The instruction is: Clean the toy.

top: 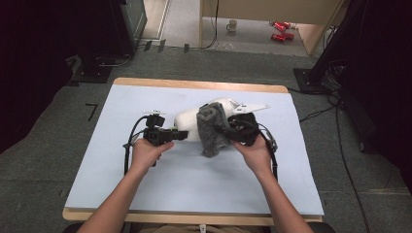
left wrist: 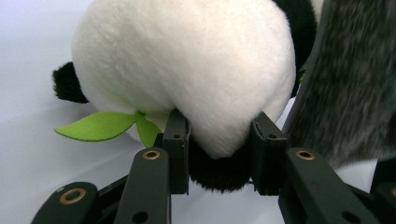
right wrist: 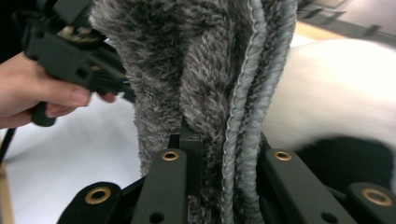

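A white and black plush panda (top: 192, 125) lies at the middle of the pale blue mat (top: 160, 179). In the left gripper view my left gripper (left wrist: 218, 154) is shut on the panda's (left wrist: 187, 65) rounded white and black end, and a green felt leaf (left wrist: 100, 126) sticks out beside it. My left gripper (top: 180, 134) comes at the toy from the left. A grey fuzzy cloth (top: 212, 130) with a knitted edge hangs over the panda's right side. My right gripper (right wrist: 223, 154) is shut on that grey cloth (right wrist: 187, 70), and my right gripper's body (top: 241, 129) sits just right of it.
The mat covers a wooden table (top: 204, 85) that stands on grey carpet. Cables trail on the floor at the right (top: 340, 141). A mug (top: 232, 25) and red cans (top: 281, 30) lie on the floor far beyond the table. Dark stands flank both sides.
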Available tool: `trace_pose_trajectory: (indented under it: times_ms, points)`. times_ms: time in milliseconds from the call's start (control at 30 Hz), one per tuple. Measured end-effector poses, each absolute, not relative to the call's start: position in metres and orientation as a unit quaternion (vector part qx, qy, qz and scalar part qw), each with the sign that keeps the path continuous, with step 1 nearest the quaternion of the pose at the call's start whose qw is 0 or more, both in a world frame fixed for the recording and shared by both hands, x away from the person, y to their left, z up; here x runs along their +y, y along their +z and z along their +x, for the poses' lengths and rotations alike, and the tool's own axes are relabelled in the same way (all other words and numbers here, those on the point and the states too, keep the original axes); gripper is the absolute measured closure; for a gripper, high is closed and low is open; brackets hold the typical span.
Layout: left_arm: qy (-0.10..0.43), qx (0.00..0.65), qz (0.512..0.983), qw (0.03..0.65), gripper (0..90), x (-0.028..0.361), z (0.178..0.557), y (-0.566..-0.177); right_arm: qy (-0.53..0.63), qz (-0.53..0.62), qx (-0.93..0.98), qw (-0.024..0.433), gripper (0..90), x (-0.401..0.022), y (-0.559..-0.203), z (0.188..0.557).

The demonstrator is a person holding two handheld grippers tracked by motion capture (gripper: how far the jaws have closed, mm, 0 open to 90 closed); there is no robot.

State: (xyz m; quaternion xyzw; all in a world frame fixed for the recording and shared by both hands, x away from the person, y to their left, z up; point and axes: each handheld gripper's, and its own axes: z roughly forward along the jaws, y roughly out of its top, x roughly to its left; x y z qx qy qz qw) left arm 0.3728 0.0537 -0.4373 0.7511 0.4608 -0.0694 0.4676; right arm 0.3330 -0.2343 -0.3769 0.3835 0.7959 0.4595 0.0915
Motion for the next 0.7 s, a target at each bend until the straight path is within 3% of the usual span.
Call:
trace_pose_trajectory:
  times_ms: [267,433,700]
  points:
    - [-0.076,0.461,0.751,0.465,64.9,0.052,0.364,-0.436,0.445,0.358,0.820,0.044,77.4,-0.192,-0.404,0.333]
    - [-0.068,0.469,0.756,0.451,65.3,0.052,0.362,-0.440,0.439,0.360,0.822,0.047,77.3,-0.186,-0.417,0.338]
    - [-0.070,0.473,0.754,0.450,65.4,0.054,0.365,-0.445,0.413,0.354,0.834,0.092,77.1,-0.189,-0.425,0.340]
